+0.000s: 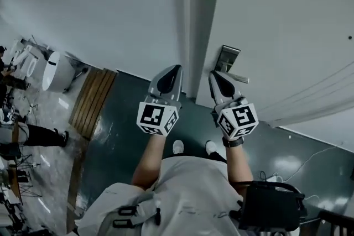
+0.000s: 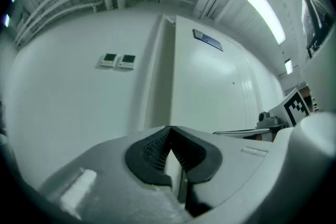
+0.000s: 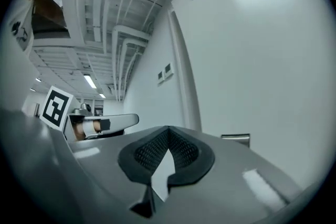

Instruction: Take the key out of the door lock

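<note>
A white door (image 1: 276,25) stands ahead, with a metal lock plate (image 1: 228,58) and a lever handle (image 1: 237,78) at its left edge. I cannot make out a key at the lock in any view. My right gripper (image 1: 212,74) is shut and empty, its tip just left of the handle. In the right gripper view the shut gripper (image 3: 168,129) faces the door, and the lock plate's edge (image 3: 236,138) shows to its right. My left gripper (image 1: 176,68) is shut and empty in front of the door frame (image 1: 191,25). Its own view shows the gripper (image 2: 169,128) pointing at the frame.
Two wall switches (image 2: 118,61) sit left of the door frame. A wooden pallet (image 1: 93,101) and a white drum-like object (image 1: 55,71) lie by the wall at left, with people and tripods beyond. A cable (image 1: 310,162) runs over the dark floor at right.
</note>
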The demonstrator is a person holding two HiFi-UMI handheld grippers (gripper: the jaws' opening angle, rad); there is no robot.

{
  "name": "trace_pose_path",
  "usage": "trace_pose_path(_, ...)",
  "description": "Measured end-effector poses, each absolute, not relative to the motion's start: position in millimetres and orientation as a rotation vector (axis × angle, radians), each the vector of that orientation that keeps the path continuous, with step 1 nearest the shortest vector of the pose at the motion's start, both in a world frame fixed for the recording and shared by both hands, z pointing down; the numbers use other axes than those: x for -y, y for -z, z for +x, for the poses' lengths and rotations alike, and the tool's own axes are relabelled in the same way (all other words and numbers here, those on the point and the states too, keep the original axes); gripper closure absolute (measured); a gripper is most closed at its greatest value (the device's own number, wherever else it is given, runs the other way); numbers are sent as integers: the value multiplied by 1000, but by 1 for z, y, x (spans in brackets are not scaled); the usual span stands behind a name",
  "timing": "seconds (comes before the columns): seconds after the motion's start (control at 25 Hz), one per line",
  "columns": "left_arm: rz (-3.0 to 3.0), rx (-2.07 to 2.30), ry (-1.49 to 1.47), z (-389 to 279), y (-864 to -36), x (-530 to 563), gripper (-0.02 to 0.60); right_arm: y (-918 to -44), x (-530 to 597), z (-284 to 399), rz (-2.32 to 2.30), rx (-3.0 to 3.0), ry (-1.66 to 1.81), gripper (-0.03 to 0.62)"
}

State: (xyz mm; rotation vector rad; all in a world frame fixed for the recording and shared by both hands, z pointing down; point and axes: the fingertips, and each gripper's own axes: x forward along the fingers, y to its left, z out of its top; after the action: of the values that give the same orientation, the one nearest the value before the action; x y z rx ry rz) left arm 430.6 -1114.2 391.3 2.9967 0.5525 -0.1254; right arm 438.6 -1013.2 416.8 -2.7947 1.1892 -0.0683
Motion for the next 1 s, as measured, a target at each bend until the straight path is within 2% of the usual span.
trace_pose_path(0.16,2897,-842,93,434,-399,1074,580,-429,974,428,-2867,-974,109,588)
trace_pose_path(0.48,2945,-899,30,494,-415,1041,577,-445,922,441,-2917,-780,164,588)
trace_pose_path(0.56,2978,-886,2,511,-420,1041,459,-451,915,444,-2918,-763,186,588)
trace_pose_path(0.76,2981,-896,-55,545,-434,1044,372,-471,900,453,-2892,-702,253,588)
trace_pose_path(0.84,2957,-901,-81,558,-439,1044,353,-484,897,456,-2867,-678,293,588)
trace_pose_path(1.0,2947,-916,-65,570,-442,1043,354,-518,902,458,-2787,-675,399,588)
